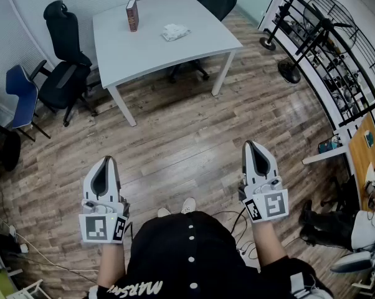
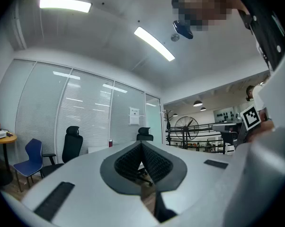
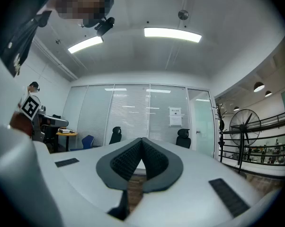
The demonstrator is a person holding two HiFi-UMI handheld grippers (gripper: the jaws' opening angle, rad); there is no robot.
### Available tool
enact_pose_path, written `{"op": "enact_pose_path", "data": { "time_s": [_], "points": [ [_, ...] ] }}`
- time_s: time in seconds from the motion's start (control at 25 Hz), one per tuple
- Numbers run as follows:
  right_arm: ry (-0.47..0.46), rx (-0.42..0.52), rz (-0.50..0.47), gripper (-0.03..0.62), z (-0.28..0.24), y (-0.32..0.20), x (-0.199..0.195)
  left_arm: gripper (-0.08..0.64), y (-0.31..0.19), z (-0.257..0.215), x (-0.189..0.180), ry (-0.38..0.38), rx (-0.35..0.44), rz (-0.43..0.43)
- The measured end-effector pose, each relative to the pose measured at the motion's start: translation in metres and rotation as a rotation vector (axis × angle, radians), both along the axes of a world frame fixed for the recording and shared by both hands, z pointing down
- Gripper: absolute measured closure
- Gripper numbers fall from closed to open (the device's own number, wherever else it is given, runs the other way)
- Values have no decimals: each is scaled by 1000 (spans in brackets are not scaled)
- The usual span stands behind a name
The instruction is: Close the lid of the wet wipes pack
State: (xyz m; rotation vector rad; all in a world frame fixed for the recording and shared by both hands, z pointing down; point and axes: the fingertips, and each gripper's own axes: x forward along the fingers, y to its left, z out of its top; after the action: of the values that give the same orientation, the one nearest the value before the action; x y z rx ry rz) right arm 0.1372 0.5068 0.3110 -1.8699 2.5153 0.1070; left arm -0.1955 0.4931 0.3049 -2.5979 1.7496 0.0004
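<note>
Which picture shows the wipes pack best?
The head view: seen from above, the wipes pack lies in plain sight on the white table. Neither gripper view shows it; each looks level across the room, past its own jaws.

White lettering (image 1: pixel 134 287) ran upside down along the lower edge of the person's black shirt (image 1: pixel 175 248). It seemed to begin "MARS"; the rest was unclear. The left cube (image 1: pixel 101 227) on the left tongs (image 1: pixel 105 160) and the right cube (image 1: pixel 266 205) on the right tongs (image 1: pixel 251 144) carried black-and-white square code markers, without letters or numbers. A white notice (image 3: pixel 175 117) hung on the glass wall (image 3: pixel 133 112), its print too small to read. The book (image 1: pixel 132 15) standing on the counter (image 1: pixel 175 55) showed no legible title.
</note>
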Motion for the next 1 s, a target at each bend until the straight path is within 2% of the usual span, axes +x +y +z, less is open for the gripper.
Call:
{"op": "enact_pose_path", "data": {
  "time_s": [0.12, 0.32, 0.48, 0.68, 0.72, 0.76, 0.8, 1.0],
  "points": [
    [-1, -1, -2, 565, -2, -4, -3, 552, -4, -2, -2, 2, 1, 0],
    [-78, 30, -11, 565, -5, -3, 1, 552, -5, 0, 0, 1, -3, 3],
    [-73, 16, -12, 565, -2, -1, 1, 552, -4, 0, 3, 1, -4, 5],
    [-111, 10, -23, 561, 1, -3, 6, 552, -4, 1, 6, -2, -6, 3],
    [-122, 15, -17, 551, 0, -4, 7, 552, -5, 1, 7, -4, -7, 3],
    [-133, 19, -11, 442, -1, -5, 9, 552, -6, 1, 8, -5, -8, 3],
    [-145, 22, -9, 379, -1, -7, 11, 552, -7, 2, 9, -7, -10, 3],
    [-153, 17, -16, 379, 5, -6, 23, 552, -6, 5, 22, -15, -19, -6]
  ]
}}
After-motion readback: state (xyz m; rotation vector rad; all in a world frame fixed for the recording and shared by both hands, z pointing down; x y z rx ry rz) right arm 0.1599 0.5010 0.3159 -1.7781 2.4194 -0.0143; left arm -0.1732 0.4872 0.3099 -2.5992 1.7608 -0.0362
